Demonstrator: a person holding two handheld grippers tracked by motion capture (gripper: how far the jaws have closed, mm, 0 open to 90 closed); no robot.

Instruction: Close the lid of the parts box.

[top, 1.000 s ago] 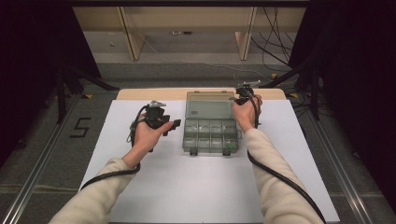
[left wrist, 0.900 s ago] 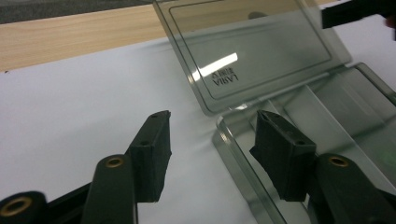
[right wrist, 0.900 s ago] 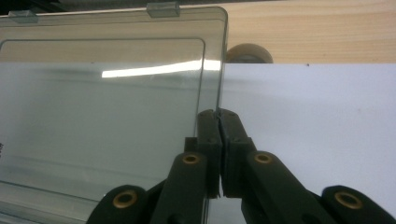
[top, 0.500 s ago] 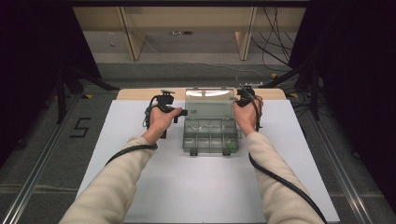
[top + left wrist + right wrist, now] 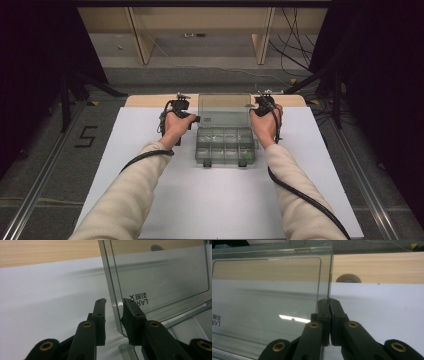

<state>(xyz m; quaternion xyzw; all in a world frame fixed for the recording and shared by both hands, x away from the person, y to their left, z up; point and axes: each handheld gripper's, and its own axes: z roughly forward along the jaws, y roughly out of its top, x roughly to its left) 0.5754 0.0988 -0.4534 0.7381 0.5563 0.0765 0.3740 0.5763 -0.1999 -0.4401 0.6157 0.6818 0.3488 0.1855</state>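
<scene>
Moved in from the white mat, the left gripper (image 5: 113, 305) had its closing jaws astride the raised lid's edge on the clear, stiff, light plastic compartment box (image 5: 225, 145) at mid-table, long axis crosswise; the right gripper (image 5: 328, 301) pinched the opposite edge.

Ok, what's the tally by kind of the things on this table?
Grippers: 2 (left gripper, jaws just been closing with the lid edge between them; right gripper, shut on the lid)
Clear compartment box, lid raised: 1
White sheet: 1
Total: 4
</scene>
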